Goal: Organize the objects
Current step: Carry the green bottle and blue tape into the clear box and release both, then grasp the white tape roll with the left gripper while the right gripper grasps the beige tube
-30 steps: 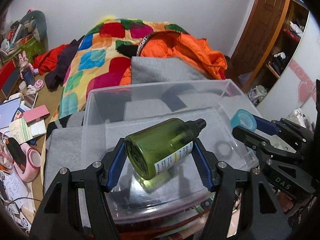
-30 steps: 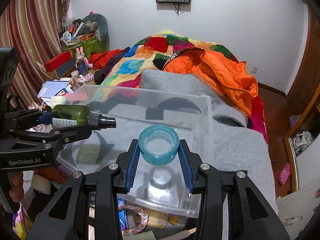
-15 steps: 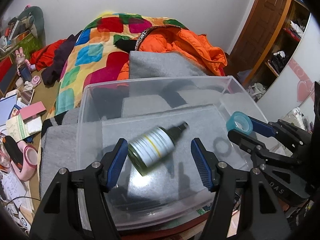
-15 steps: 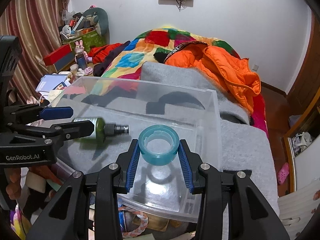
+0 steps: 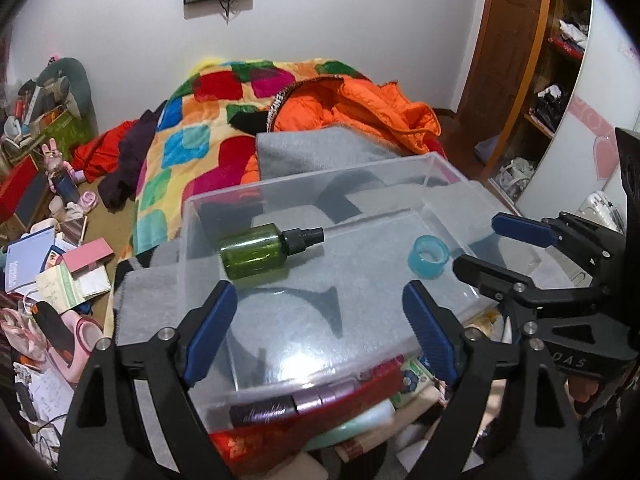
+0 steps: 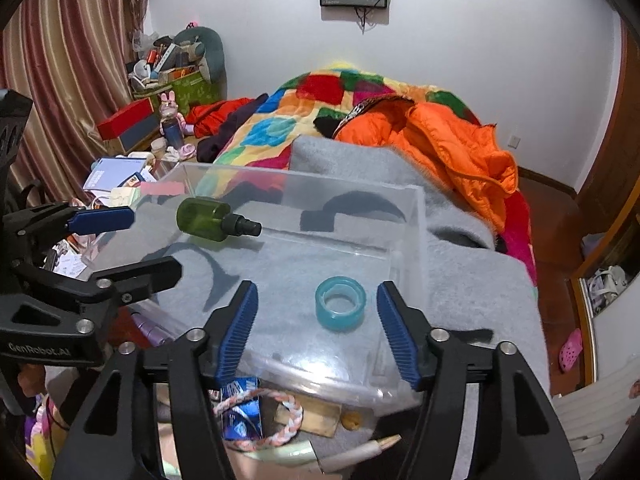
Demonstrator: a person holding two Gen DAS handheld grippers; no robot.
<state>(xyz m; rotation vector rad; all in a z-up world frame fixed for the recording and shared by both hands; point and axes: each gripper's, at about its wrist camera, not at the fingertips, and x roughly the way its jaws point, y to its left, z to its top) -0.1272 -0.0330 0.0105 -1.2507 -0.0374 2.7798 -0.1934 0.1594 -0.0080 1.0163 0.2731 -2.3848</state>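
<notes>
One clear plastic bin (image 5: 440, 168) on the bed's grey blanket (image 5: 320, 148) now holds both items. One green spray bottle (image 5: 256, 250), a second ago clamped in the left hand-held gripper (image 5: 320, 326), lies on its side inside. One teal tape roll (image 6: 340, 308) has dropped from the right hand-held gripper (image 6: 316, 324). Both sets of jaws have just been opening and stand apart, empty. Judging by this, both placements are done.

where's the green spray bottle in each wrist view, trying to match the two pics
Left wrist: green spray bottle lies on its side in the clear plastic bin, left of centre, cap pointing right.
Right wrist: same bottle at the bin's left, upper-left of centre.
Shared landmark: the teal tape roll in the bin.
</notes>
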